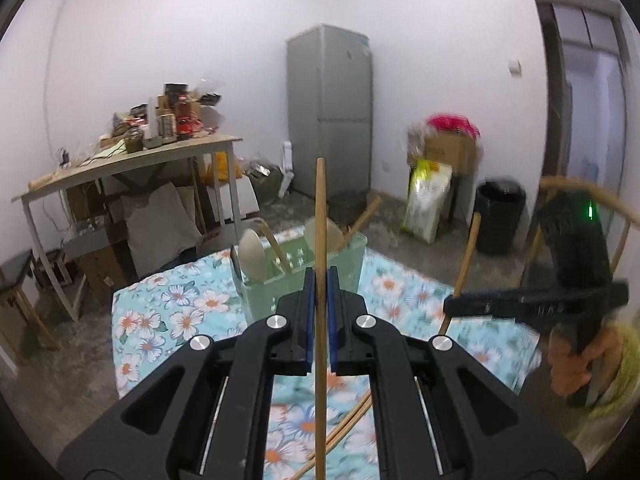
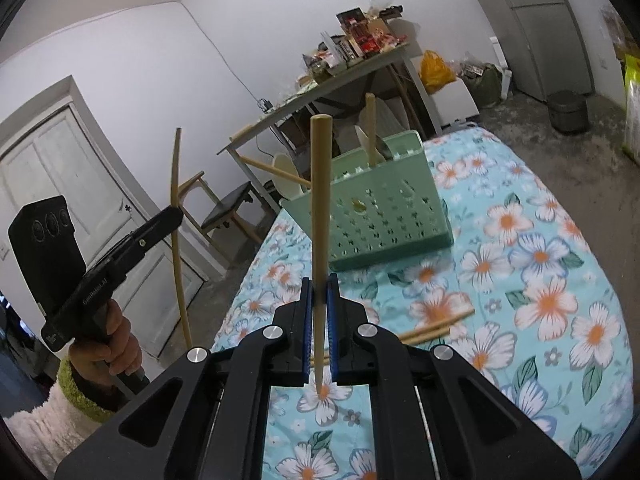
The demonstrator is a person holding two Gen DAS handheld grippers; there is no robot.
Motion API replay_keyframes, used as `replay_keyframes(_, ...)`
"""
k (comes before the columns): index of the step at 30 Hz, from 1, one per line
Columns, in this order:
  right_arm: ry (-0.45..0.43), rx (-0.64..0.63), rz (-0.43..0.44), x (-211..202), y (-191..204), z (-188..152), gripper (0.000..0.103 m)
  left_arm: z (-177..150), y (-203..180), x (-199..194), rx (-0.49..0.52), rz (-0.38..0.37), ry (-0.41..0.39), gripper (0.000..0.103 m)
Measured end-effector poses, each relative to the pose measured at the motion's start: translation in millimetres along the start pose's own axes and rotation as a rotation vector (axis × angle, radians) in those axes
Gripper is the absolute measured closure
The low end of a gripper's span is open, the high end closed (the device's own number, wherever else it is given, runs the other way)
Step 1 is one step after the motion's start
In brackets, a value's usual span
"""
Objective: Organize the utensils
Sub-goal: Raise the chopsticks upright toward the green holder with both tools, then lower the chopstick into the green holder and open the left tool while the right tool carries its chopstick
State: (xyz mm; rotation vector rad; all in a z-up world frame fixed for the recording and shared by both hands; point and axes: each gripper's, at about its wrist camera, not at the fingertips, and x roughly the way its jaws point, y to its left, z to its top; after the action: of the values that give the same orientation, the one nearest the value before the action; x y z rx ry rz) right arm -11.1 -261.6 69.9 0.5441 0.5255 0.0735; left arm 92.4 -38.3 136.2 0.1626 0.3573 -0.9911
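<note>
My left gripper (image 1: 320, 276) is shut on a wooden chopstick (image 1: 320, 208) that stands upright between its blue pads. Just beyond it stands a green slotted utensil holder (image 1: 296, 272) with pale spoons (image 1: 253, 254) and wooden sticks in it. My right gripper (image 2: 320, 286) is shut on a second chopstick (image 2: 320, 200), also upright, above the floral cloth. Each gripper shows in the other's view: the right one (image 1: 450, 304) with its stick (image 1: 466, 256), the left one (image 2: 176, 214) with its stick (image 2: 176, 184). The holder (image 2: 384, 208) stands ahead and right of the right gripper.
Two loose chopsticks (image 2: 436, 326) lie on the flowered tablecloth (image 2: 540, 264) near the grippers. Past the table's edge are a cluttered side table (image 1: 132, 156), a grey fridge (image 1: 330, 120), a black bin (image 1: 500, 216) and a wooden stool (image 2: 228, 208).
</note>
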Motion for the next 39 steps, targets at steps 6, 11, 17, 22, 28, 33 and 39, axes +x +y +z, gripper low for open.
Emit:
replay_keyframes(6, -0.087, -0.041, 0.004, -21, 14, 16, 0.096, 18, 10, -22, -0.155, -0.013, -0.117, 0.099)
replay_keyframes(11, -0.149, -0.093, 0.001, -40, 26, 27, 0.096, 42, 9, -35, -0.223, 0.001, -0.224, 0.099)
replay_keyframes(17, -0.206, -0.124, -0.013, -53, 30, 31, 0.096, 69, 0, -31, -0.283, -0.011, -0.338, 0.099)
replay_keyframes(22, -0.234, -0.109, -0.014, -62, 20, 32, 0.096, 91, -7, -10, -0.309, 0.009, -0.394, 0.099)
replay_keyframes(28, -0.256, -0.053, -0.001, -70, -7, 36, 0.096, 115, -10, 28, -0.34, 0.122, -0.457, 0.099)
replay_keyframes(33, -0.255, -0.005, -0.012, -70, -36, 36, 0.096, 123, -15, 76, -0.316, 0.224, -0.465, 0.099)
replay_keyframes(39, -0.248, 0.06, -0.031, -67, -73, 36, 0.096, 121, -16, 134, -0.273, 0.344, -0.437, 0.099)
